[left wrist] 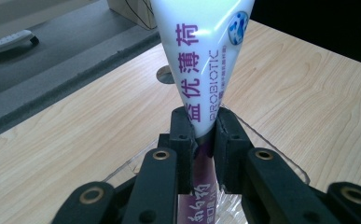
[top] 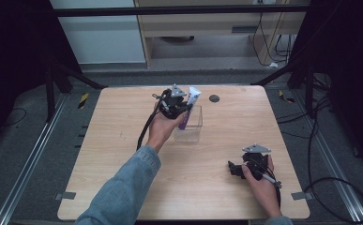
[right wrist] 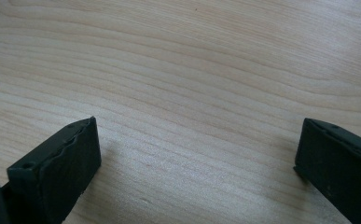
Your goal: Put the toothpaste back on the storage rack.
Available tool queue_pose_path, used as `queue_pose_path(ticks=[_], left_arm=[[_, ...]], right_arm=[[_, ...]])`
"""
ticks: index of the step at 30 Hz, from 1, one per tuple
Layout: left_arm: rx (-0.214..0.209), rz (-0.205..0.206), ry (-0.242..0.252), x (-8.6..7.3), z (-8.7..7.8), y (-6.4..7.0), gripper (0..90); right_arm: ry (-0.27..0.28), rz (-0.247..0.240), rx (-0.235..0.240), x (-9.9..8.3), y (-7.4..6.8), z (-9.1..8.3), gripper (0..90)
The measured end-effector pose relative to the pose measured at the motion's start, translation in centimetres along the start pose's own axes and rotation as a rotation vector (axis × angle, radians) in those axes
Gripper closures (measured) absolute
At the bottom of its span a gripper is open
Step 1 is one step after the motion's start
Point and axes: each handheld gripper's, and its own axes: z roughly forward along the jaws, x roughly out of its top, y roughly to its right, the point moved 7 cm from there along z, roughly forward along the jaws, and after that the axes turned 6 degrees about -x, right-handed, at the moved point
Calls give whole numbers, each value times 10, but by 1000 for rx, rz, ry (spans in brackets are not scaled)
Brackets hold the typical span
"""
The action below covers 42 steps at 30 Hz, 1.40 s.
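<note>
A white and purple toothpaste tube [top: 191,104] [left wrist: 201,70] stands tilted in a clear plastic box [top: 191,126] near the table's middle back. My left gripper [top: 181,108] [left wrist: 203,133] is shut on the tube's middle, its jaws pinching the tube above the box's rim [left wrist: 257,128]. The tube's wide crimped end points up and away; its lower purple part sits inside the box. My right gripper [top: 233,168] [right wrist: 197,154] rests low over bare wood at the front right, open wide with nothing between its jaws.
The light wooden table [top: 123,154] has a dark round hole [top: 214,98] [left wrist: 166,74] behind the box. Metal rails and grey floor flank the table; cables [top: 329,183] lie on the right. A cabinet stands beyond the far edge.
</note>
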Motion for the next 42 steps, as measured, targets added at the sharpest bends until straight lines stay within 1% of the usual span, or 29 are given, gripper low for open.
queue_pose_path(ticks=[12,15,21,22,25,30,35,42], left_arm=[[3,2,-28,-7,7,1,788],[0,-4,-39,-9,8,2,787],[1,2,-57,-10,11,3,787],[0,9,-66,-11,11,4,787],[-1,2,-74,-12,13,6,787],[-5,3,-85,-12,15,7,787],[-8,-5,-91,-11,17,8,785],[0,-12,-116,-7,23,8,783]], right_arm=[[-1,-2,-1,0,0,0,3],[-1,-1,-1,0,0,0,3],[0,-1,-1,0,0,0,3],[-1,-2,-1,0,0,0,3],[-1,-2,-1,0,0,0,3],[-1,-1,-1,0,0,0,3],[-1,-1,-1,0,0,0,3],[0,-1,-1,0,0,0,3]])
